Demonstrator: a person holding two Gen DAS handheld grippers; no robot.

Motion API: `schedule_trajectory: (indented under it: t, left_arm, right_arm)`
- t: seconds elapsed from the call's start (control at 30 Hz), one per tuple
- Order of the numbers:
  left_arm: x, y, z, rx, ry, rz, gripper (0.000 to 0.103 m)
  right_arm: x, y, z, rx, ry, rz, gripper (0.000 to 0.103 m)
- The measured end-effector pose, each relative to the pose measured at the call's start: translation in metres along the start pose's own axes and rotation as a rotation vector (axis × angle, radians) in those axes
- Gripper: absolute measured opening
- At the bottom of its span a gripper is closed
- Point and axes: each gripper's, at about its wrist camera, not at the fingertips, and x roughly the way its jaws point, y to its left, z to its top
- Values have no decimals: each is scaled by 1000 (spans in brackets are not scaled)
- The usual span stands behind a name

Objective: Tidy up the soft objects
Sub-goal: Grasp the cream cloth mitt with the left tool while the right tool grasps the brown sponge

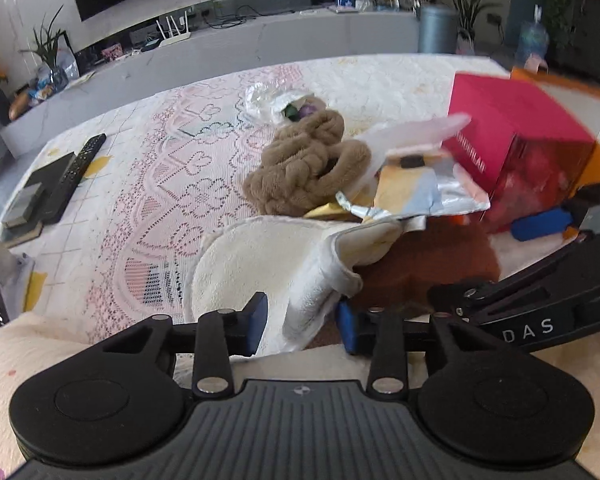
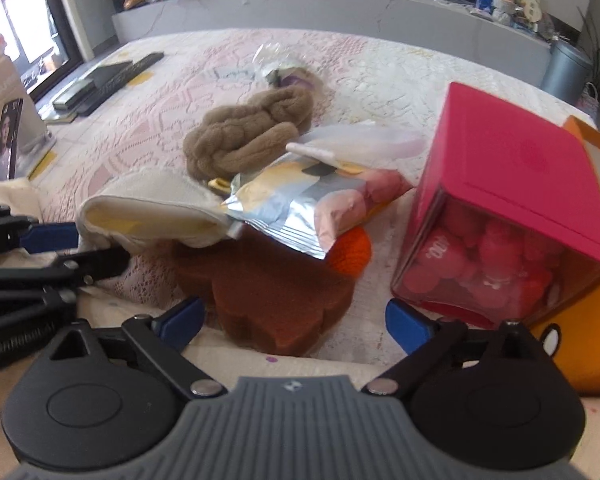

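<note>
Straddling white slipper [image 1: 260,264], left gripper [image 1: 302,322] half-open; right gripper [image 2: 296,320] wide, empty

Left gripper [image 1: 302,322]: matte black body w/ ribbed grey centre plate, small round emblem at top edge; two round black housings at either side, each w/ circular recess; black linkage bars fixed by silver rivets; blue pads on finger tips. Right gripper [image 2: 294,320]: same build; ribbed grey plate, small emblem, twin round housings, silver rivets, blue pads. White lettering "DAS" legible on right unit's arm in left wrist view; embossed lettering on left unit's side in right wrist view, partly unreadable.
</note>
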Motion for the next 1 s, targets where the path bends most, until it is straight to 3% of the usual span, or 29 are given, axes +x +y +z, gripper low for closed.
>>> schedule_trajectory:
  t: [0.27, 0.4, 0.47, 0.5, 0.67, 1.0]
  left_arm:
    - [13, 2, -2, -20, 30, -2, 44]
    - [13, 2, -2, -45, 22, -21, 34]
    - [12, -1, -2, -35, 18, -36, 25]
    - [11, -2, -2, -29, 14, -31, 21]
    - [0, -3, -2, -27, -28, -21, 11]
    - [-50, -1, 6, -52, -141, 1, 9]
  right_arm:
    - [16, -4, -4, 41, 11, 50, 91]
    - [19, -5, -5, 72, 0, 79, 89]
    - [20, -3, -6, 74, -2, 76, 77]
    - [19, -1, -7, 71, -5, 69, 77]
    - [8, 3, -9, 47, -24, 47, 74]
    - [-49, 2, -6, 48, -61, 46, 71]
